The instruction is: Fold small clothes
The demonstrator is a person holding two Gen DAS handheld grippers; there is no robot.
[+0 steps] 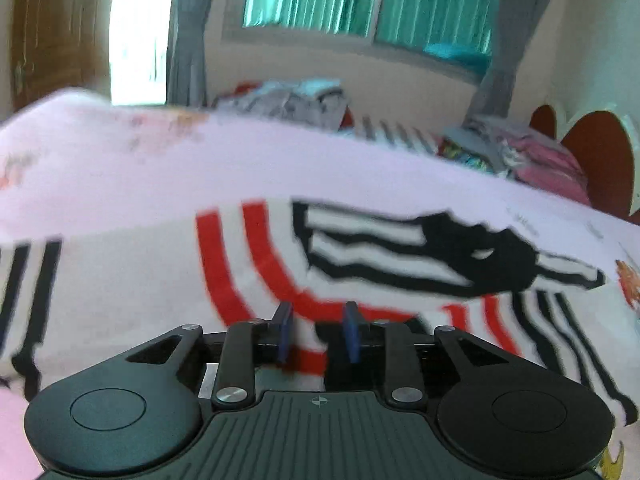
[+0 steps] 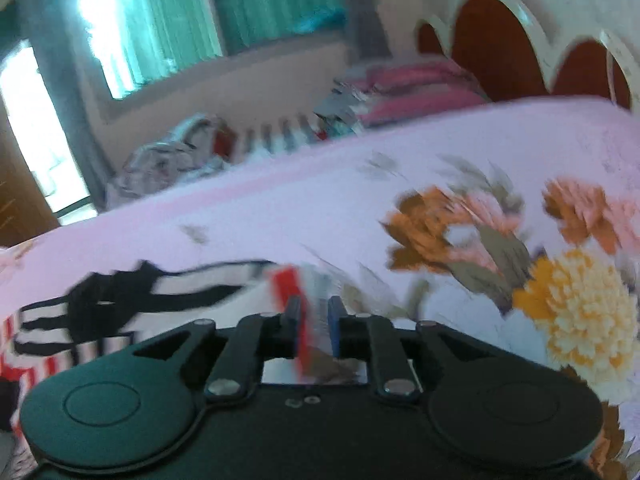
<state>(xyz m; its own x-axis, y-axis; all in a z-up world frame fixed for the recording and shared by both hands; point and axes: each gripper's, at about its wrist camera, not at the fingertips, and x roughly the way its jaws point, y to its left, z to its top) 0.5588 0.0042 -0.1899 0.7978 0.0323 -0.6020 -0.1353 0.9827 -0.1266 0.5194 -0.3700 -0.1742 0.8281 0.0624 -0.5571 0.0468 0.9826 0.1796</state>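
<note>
A small white garment [image 1: 360, 264] with red and black stripes and a black collar lies spread on the pink floral bedspread [image 1: 200, 168]. My left gripper [image 1: 318, 330] hovers low over its near part, blue pads apart, nothing between them. In the right wrist view the same garment [image 2: 132, 300] lies to the left, and my right gripper [image 2: 314, 326] is shut on its red-and-white edge, which sticks up between the blue pads. Both views are blurred by motion.
Piles of clothes [image 1: 288, 100] sit at the far side of the bed, with pink folded fabric [image 2: 412, 88] by the red-and-white headboard [image 2: 500, 48]. A window with green blinds [image 1: 360, 4] and grey curtains is behind. A wooden door [image 1: 52, 32] stands at left.
</note>
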